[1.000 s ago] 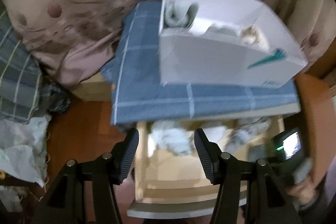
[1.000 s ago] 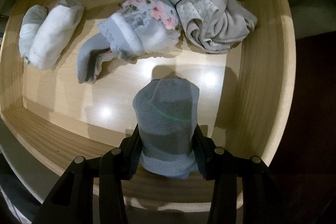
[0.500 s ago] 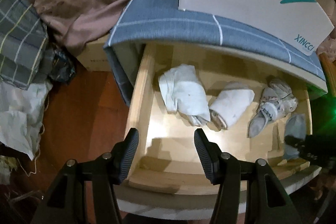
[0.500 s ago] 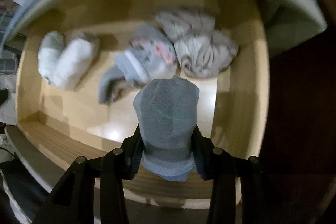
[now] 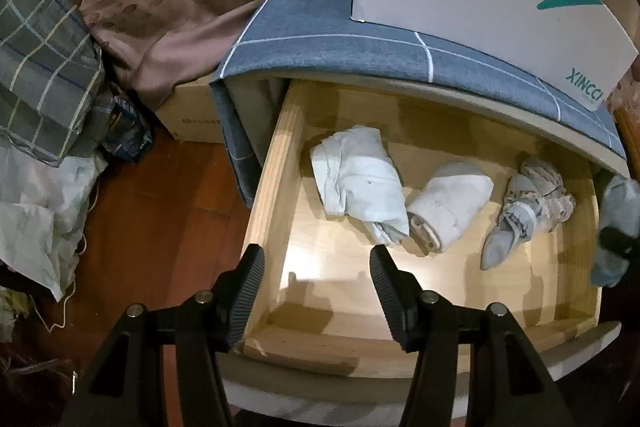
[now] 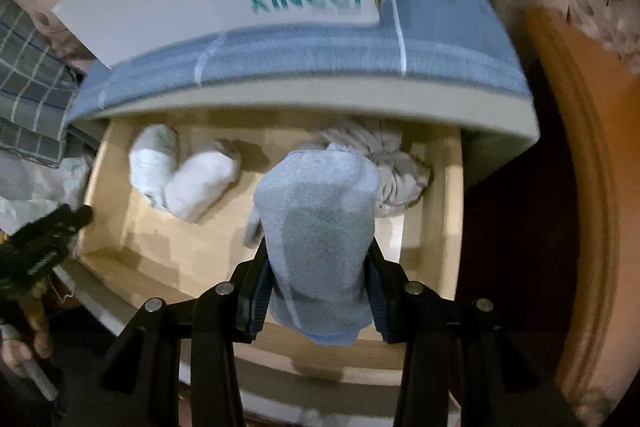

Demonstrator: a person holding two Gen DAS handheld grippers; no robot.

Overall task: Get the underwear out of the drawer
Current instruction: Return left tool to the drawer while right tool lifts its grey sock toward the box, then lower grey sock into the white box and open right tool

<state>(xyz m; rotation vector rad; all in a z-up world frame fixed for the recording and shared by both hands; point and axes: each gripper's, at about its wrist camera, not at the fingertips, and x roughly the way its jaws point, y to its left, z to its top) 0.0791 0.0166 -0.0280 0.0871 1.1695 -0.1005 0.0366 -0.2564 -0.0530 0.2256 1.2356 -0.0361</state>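
At centre of right wrist view we see right gripper [image 6: 318, 267] clamped on grey-blue underwear [image 6: 320, 223], above open drawer [image 6: 436, 211]. Lower centre, left view: left gripper [image 5: 317, 281] agape, empty, over drawer's left wall.

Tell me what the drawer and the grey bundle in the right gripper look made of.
Drawer: pale wood or wood-look laminate, smooth semi-gloss; grain lines show and light glares off its floor. Grey bundle: soft knit fabric, likely cotton, matte; fine weave, a stitched hem, and it dents between the right gripper pads.
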